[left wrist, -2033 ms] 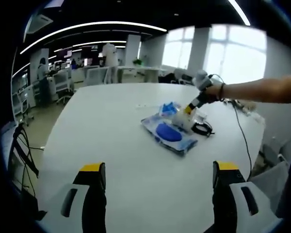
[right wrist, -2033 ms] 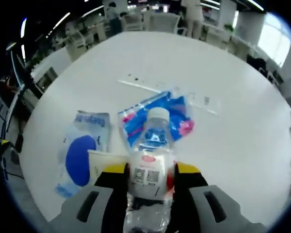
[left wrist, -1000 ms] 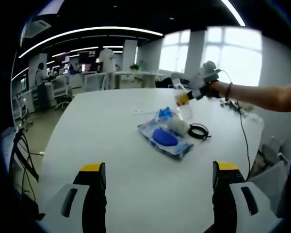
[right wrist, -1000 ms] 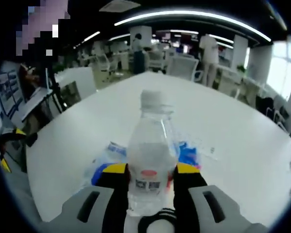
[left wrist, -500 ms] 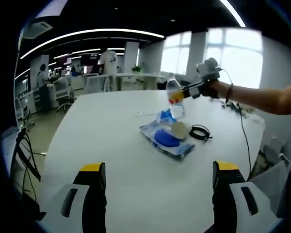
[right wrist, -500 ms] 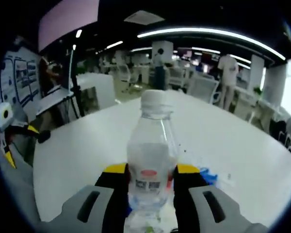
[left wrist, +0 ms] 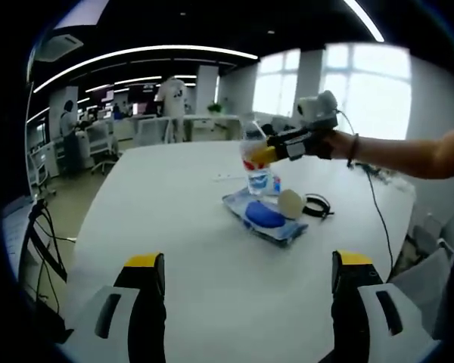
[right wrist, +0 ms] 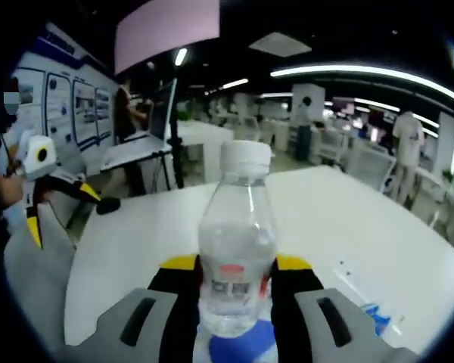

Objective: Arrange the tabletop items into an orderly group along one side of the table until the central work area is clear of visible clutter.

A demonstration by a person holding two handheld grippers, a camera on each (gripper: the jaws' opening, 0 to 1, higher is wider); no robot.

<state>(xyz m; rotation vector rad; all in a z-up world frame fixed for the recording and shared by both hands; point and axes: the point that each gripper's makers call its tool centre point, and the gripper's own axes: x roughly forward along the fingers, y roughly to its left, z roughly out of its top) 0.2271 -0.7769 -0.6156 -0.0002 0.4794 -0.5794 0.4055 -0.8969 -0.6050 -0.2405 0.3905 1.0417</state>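
Observation:
A clear plastic water bottle [right wrist: 237,242] with a white cap and a red label is held upright in the air, with my right gripper [right wrist: 236,265] shut on its body. In the left gripper view the same bottle [left wrist: 255,162] hangs above the far end of a blue-and-white packet [left wrist: 266,216], with the right gripper [left wrist: 271,153] reaching in from the right. A beige cup [left wrist: 291,203] lies on that packet, and a black cable coil [left wrist: 316,205] rests just beyond it. My left gripper [left wrist: 248,261] stands open over bare white table [left wrist: 174,204], nothing between its fingers.
A person's bare arm [left wrist: 408,153] carries the right gripper. A thin cable [left wrist: 378,208] runs off the table's right edge. The left gripper [right wrist: 60,208] is at the left of the right gripper view. Office chairs, desks and standing people fill the background beyond the table.
The right gripper has lifted the bottle off the pile and carried it leftward over the packet, turning its view towards the left gripper. The left gripper has stayed in place, open.

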